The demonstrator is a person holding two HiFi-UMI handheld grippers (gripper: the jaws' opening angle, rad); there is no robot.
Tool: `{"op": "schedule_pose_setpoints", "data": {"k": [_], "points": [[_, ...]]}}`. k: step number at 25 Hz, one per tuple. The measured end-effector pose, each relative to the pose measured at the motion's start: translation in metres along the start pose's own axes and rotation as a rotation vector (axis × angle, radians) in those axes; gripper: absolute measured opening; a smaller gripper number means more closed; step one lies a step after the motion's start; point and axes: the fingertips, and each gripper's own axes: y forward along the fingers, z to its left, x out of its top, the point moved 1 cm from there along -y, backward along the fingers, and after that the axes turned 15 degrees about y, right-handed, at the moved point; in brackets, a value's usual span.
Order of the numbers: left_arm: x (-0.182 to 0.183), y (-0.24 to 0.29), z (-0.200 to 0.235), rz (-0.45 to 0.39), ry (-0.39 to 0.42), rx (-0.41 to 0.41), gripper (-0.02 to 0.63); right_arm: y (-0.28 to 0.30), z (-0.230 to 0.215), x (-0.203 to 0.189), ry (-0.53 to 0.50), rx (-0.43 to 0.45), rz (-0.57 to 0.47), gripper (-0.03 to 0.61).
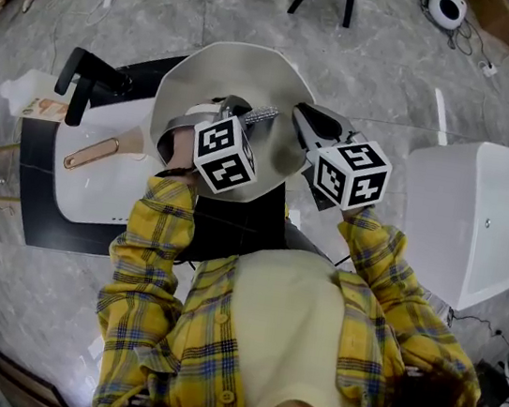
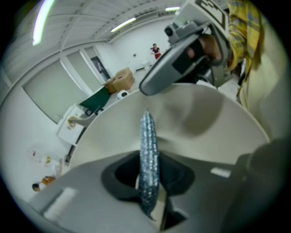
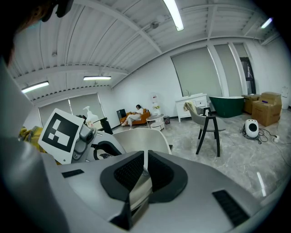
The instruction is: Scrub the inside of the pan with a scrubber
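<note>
Holds a wide metal pan [image 1: 244, 83] tilted up in the air above the right end of the desk [image 1: 32, 202], hollow side turned toward the body. Clamps its right rim with the right gripper [image 1: 306, 125], shut tight on the thin metal edge. Pinches a glittery blue-silver scrubber [image 2: 148, 150] edge-on in the left gripper [image 2: 148, 179], closed on the lower part. Sets the scrubber's free end against the pale inside wall of the pan, near the middle. Stands beside a white sink [image 1: 76, 190] set into the desk below and left of the pan, with a black faucet [image 1: 84, 77] at the far edge and a wooden-handled brush [image 1: 101, 151] lying inside. Wears a yellow plaid shirt [image 1: 159, 269].
</note>
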Motion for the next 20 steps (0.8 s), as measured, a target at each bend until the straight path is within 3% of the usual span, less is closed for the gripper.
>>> {"op": "schedule_pose_setpoints", "data": {"k": [20], "points": [[0.015,-0.028,-0.055,-0.059,0.009,-0.204,0.086,0.0,0.0,-0.001,-0.023,0.003,0.005,0.018]]}}
